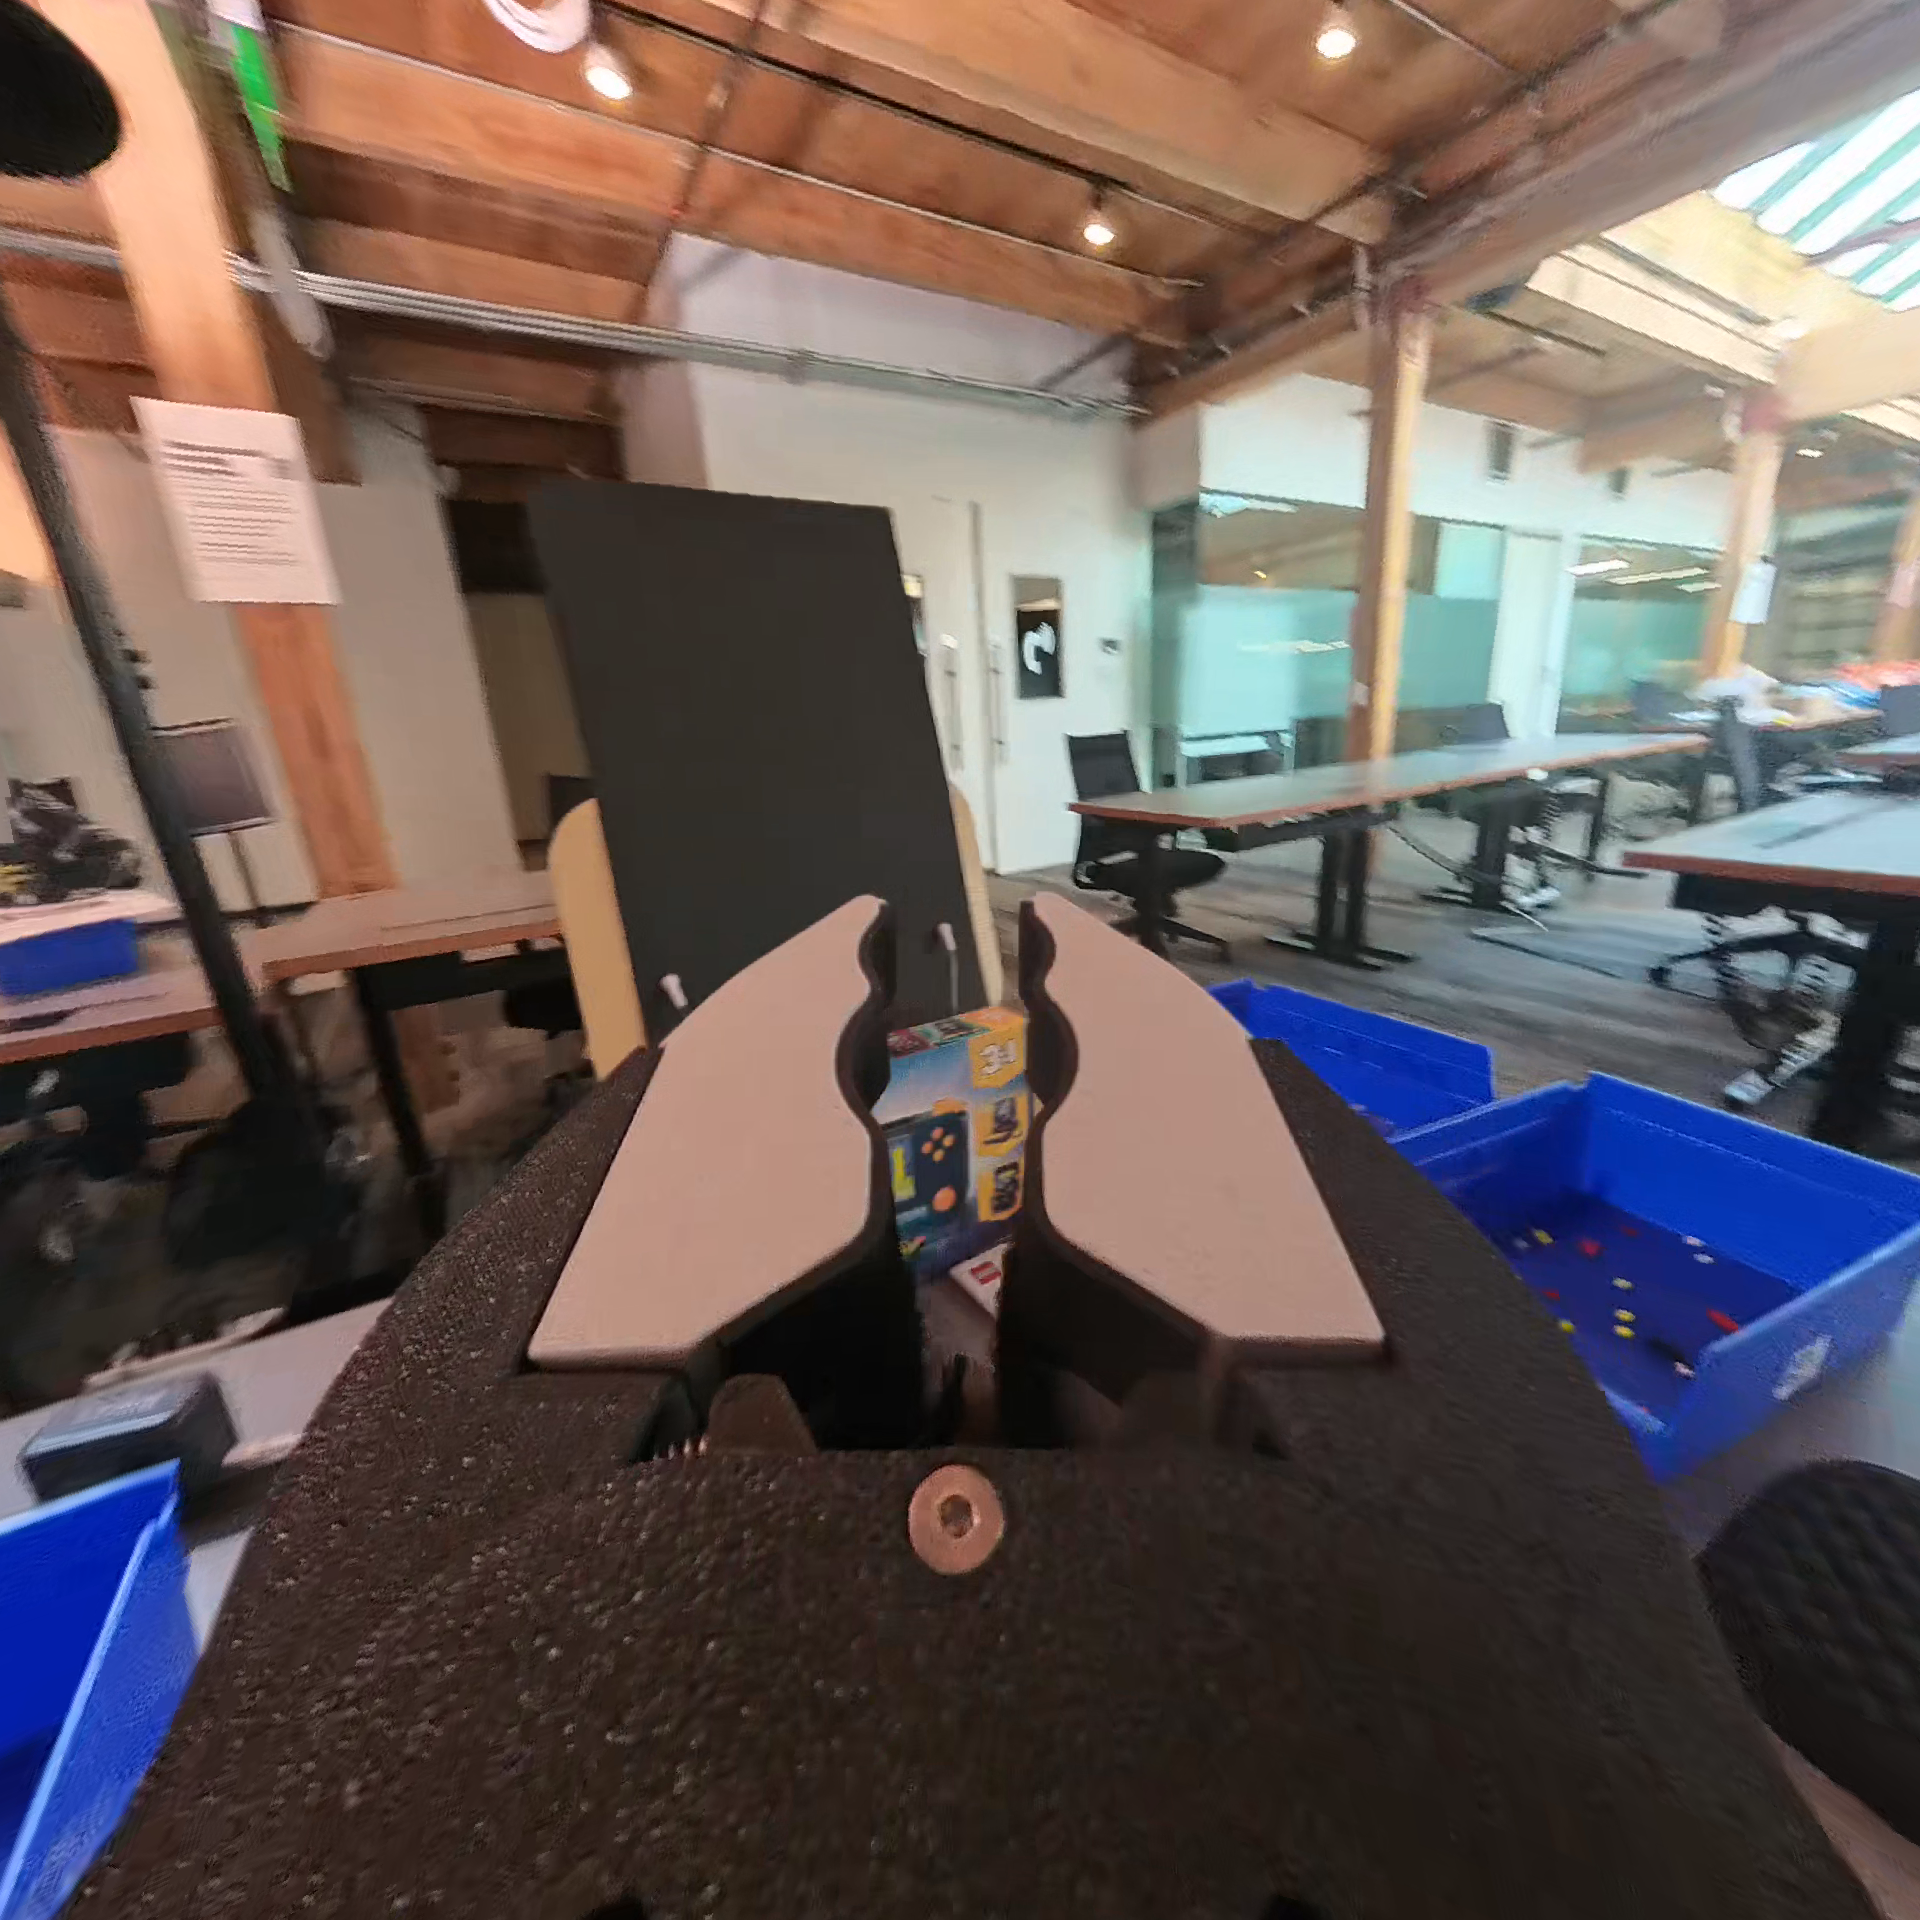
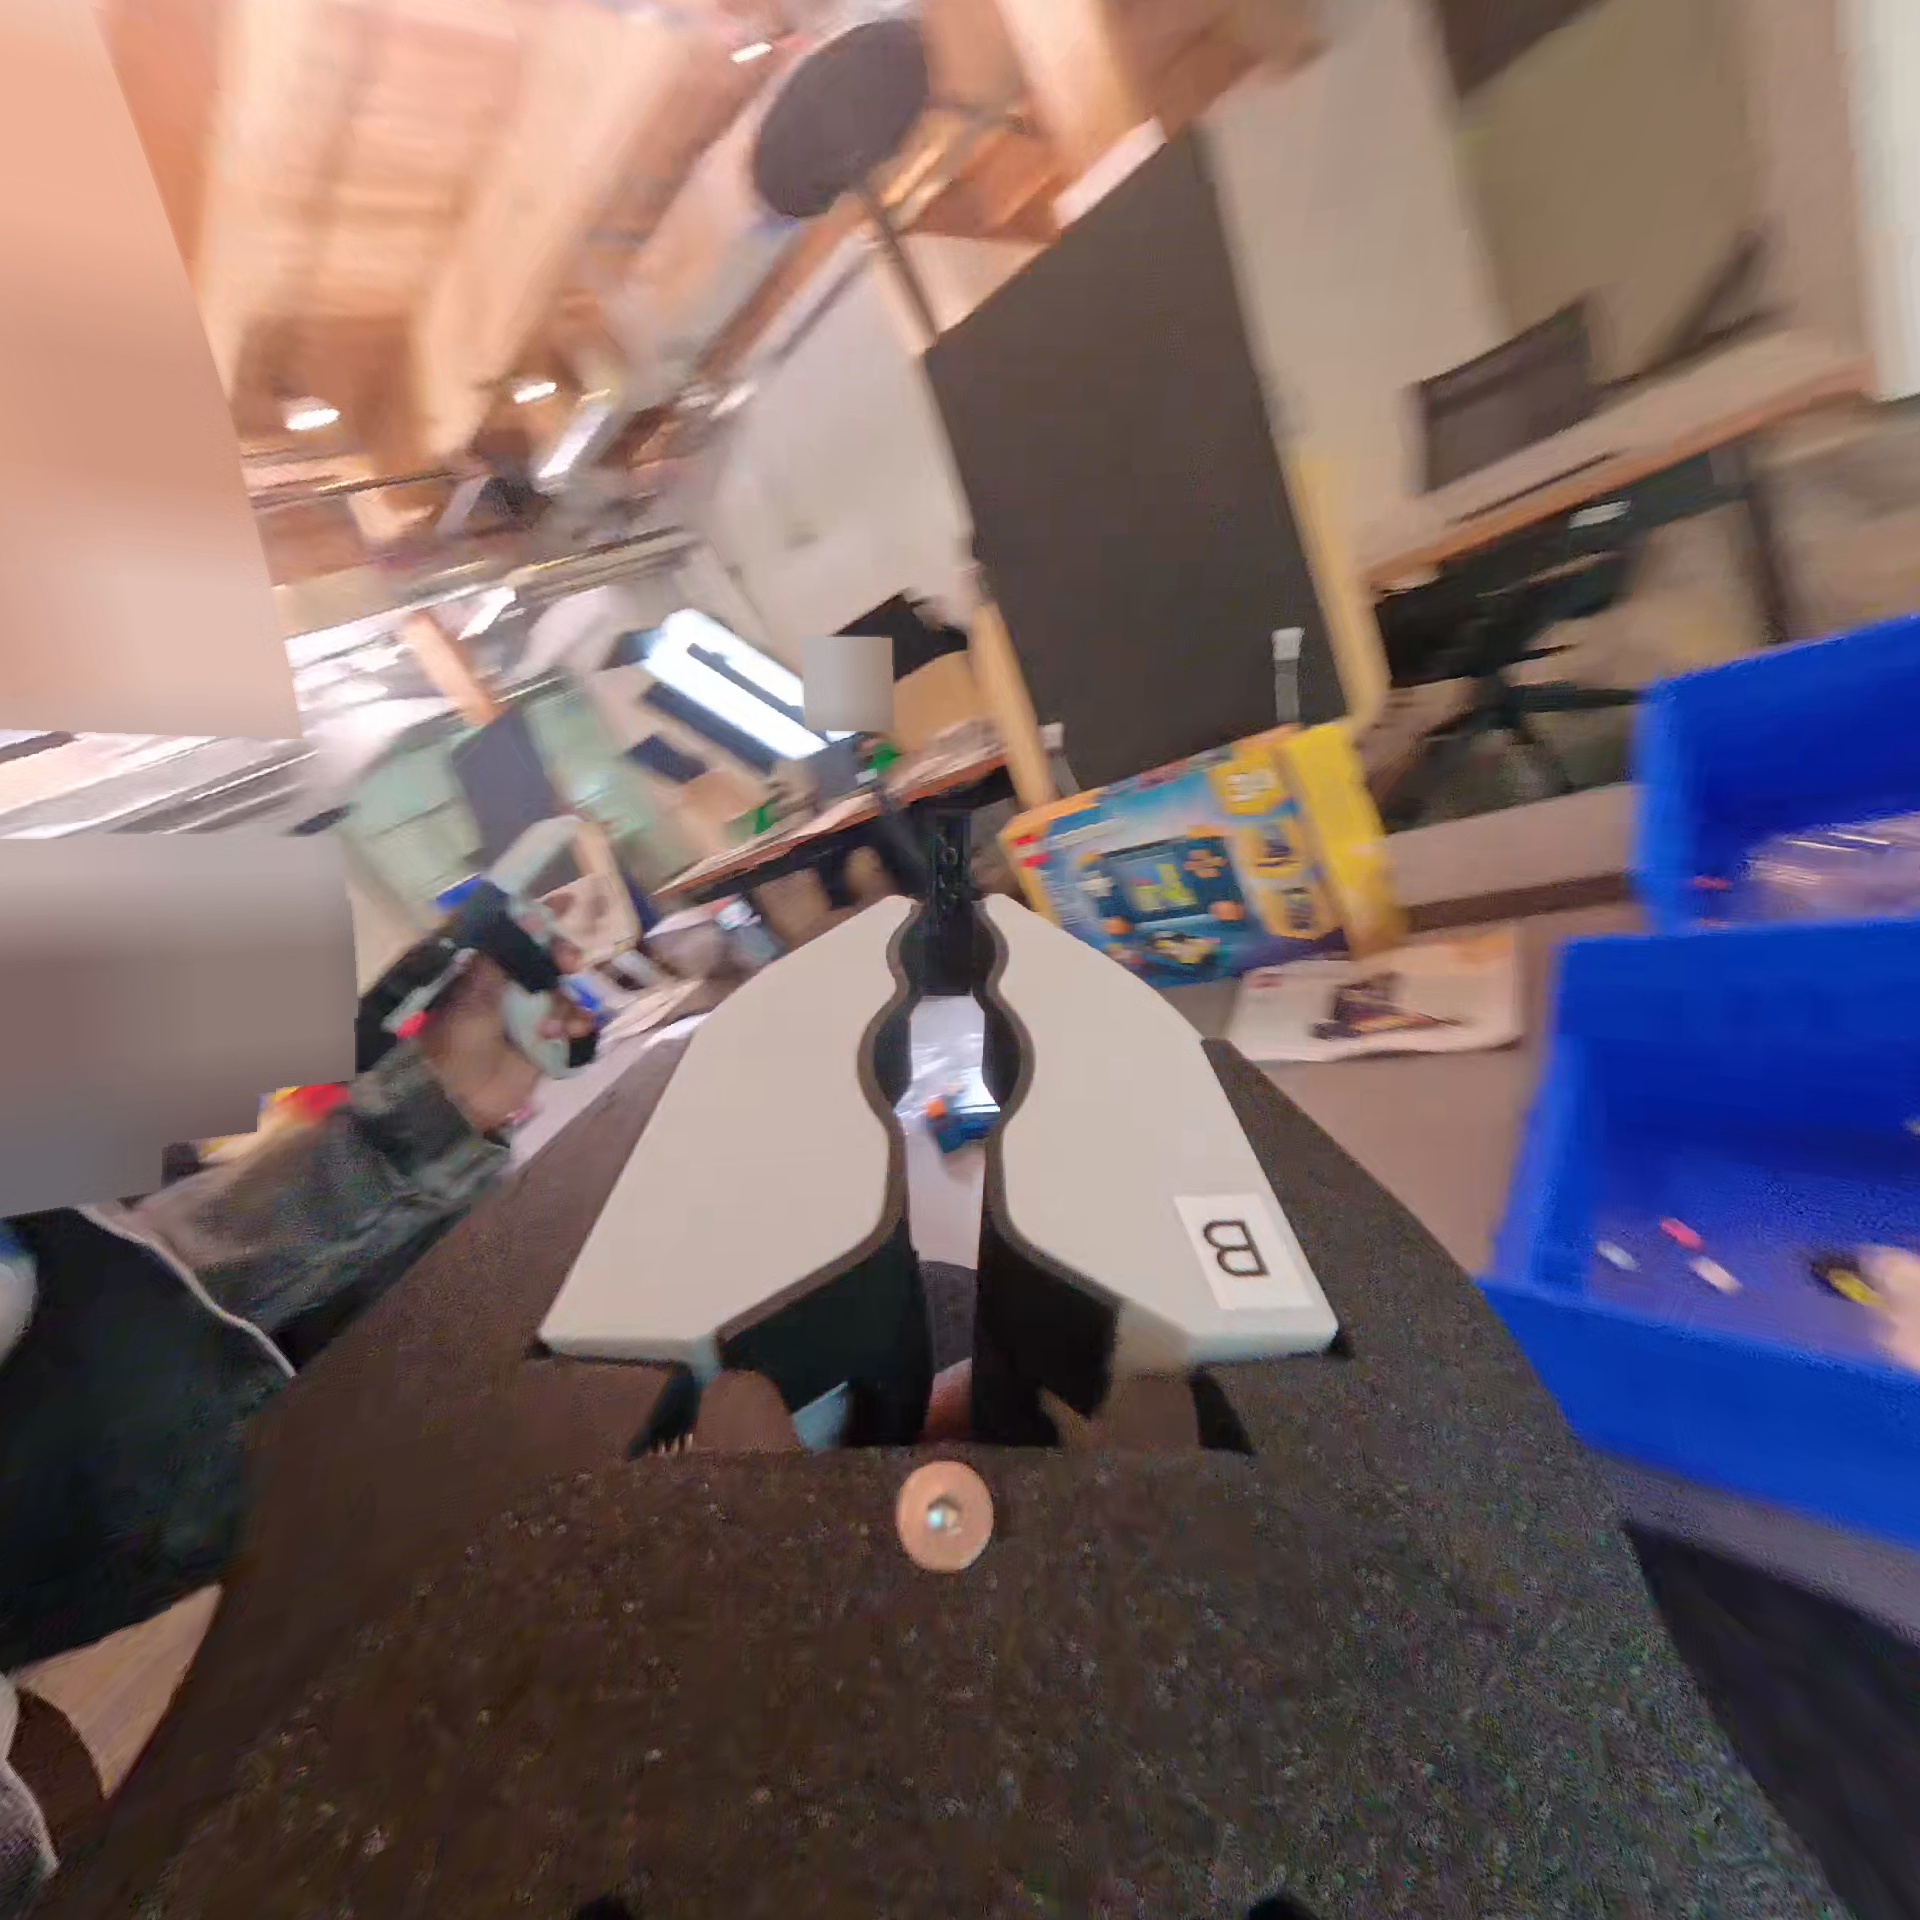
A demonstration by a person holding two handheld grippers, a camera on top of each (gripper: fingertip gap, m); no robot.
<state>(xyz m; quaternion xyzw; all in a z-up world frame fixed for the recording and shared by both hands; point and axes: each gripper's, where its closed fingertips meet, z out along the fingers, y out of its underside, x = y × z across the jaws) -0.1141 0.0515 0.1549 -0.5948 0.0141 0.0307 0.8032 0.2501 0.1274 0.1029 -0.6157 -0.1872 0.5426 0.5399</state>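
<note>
My left gripper (image 1: pixel 954 920) is open and empty, held above the table. Between its fingers I see a colourful toy box (image 1: pixel 956 1132) standing farther off. My right gripper (image 2: pixel 951 914) is nearly closed, and its tips pinch a small black piece (image 2: pixel 943 868) that sticks out past them. The view is blurred, so I cannot tell the piece's shape. Below the right gripper, a small blue and orange brick piece (image 2: pixel 956 1127) lies on the grey table (image 2: pixel 1403 1143). The toy box (image 2: pixel 1195 894) lies beyond it, beside an open booklet (image 2: pixel 1382 1003).
Blue bins (image 1: pixel 1662 1278) holding several small bricks stand to the right, and also show in the right wrist view (image 2: pixel 1714 1143). Another blue bin (image 1: pixel 83 1662) is at the lower left. A black board (image 1: pixel 748 748) stands behind the table. A sleeved hand (image 2: pixel 499 1049) is at the left. My hands' fingertips stand some 40 cm from each other.
</note>
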